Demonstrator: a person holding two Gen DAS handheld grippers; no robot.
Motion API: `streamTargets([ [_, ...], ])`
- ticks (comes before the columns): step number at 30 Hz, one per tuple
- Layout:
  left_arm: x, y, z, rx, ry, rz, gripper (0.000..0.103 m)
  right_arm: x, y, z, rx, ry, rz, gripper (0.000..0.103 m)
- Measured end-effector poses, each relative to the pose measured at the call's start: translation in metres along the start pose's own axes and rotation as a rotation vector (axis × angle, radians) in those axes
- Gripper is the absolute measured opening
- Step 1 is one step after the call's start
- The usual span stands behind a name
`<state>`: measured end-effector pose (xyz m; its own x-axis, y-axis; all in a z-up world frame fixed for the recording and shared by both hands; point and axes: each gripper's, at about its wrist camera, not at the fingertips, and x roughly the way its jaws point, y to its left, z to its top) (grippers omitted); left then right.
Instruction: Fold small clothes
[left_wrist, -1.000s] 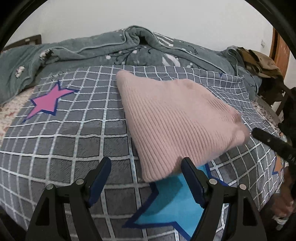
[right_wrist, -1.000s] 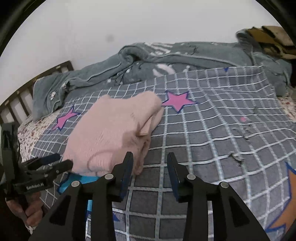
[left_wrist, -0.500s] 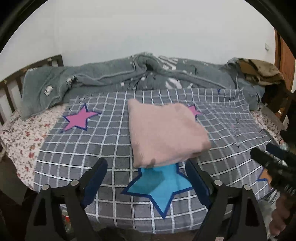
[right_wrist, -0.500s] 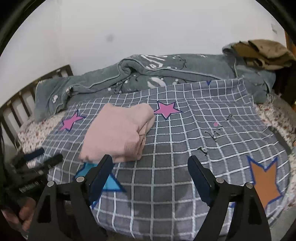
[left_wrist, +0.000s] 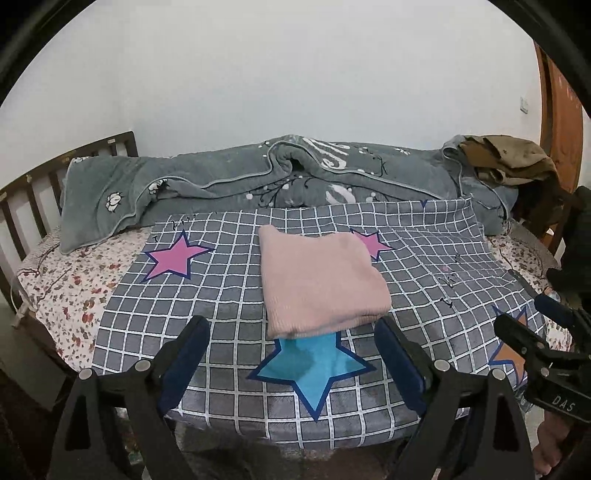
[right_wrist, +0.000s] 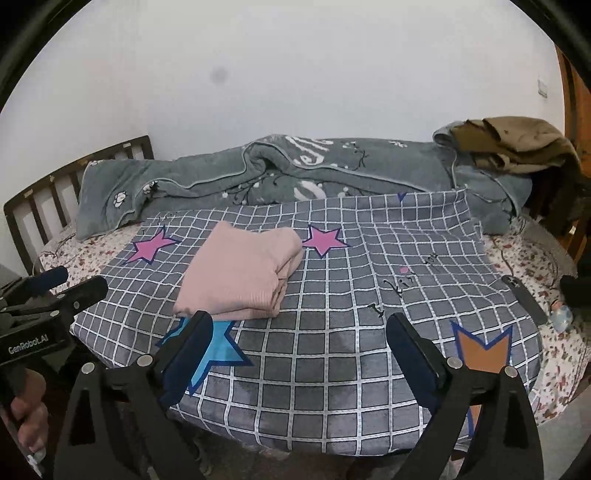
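Note:
A pink ribbed knit garment (left_wrist: 317, 280) (right_wrist: 240, 277) lies folded into a compact rectangle on a grey checked cloth with stars (left_wrist: 221, 295) (right_wrist: 369, 277) spread over the bed. My left gripper (left_wrist: 291, 325) hangs above the cloth's near edge, short of the garment; its jaws are opening and hold nothing. My right gripper (right_wrist: 300, 319) is to the right of the garment, also back from it, with its jaws opening and empty. Each gripper shows at the edge of the other's view, held in a hand.
A rumpled grey-green blanket (left_wrist: 295, 177) lies along the wall side of the bed. Brown clothes (left_wrist: 509, 155) are piled at the far right. A wooden headboard (right_wrist: 48, 199) stands at the left. A dark phone (right_wrist: 524, 299) rests on the floral sheet (left_wrist: 70, 280) at the right.
Both grippers have pulled back and up from the garment, which stays folded on the cloth. The right jaws went from nearly closed to wide; the left jaws widened a little.

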<state>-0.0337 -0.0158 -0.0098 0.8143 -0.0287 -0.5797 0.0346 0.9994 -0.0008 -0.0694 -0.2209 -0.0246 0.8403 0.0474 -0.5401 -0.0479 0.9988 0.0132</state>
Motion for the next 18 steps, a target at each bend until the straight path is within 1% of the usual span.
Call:
streamTargets([
  [10, -0.0052, 0.0015, -0.0005, -0.002, -0.008, 0.003, 0.091, -0.0045, 0.0066, 0.0001, -0.016, 0.001, 0.002, 0.094],
  [18, -0.0031, 0.0020, -0.0010, -0.004, -0.002, 0.004, 0.091, -0.0024, 0.0058, 0.0001, -0.004, 0.011, 0.004, 0.094],
])
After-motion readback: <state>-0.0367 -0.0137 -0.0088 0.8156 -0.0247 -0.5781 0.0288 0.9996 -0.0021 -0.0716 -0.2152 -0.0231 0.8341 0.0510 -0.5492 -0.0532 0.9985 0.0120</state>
